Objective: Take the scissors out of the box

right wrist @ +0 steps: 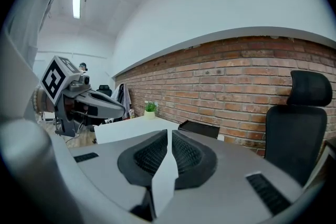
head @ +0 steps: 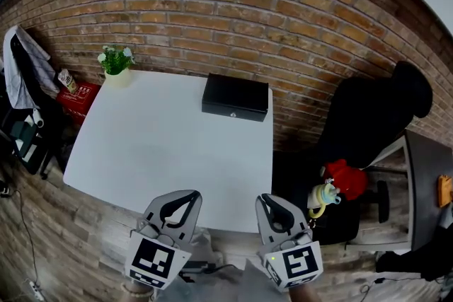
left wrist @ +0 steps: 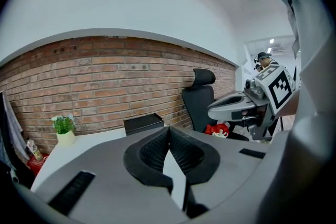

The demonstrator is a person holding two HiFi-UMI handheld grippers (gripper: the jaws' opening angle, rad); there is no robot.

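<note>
The left gripper (head: 185,196) at seven o'clock and right gripper (head: 267,200) at five are closed on nothing, with the flat black rectangular box (head: 236,97) at one o'clock on the white worktop (head: 156,145).

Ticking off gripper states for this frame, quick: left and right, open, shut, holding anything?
Left gripper: closed, jaws together, nothing between them.
Right gripper: closed, jaws together, nothing between them.
</note>
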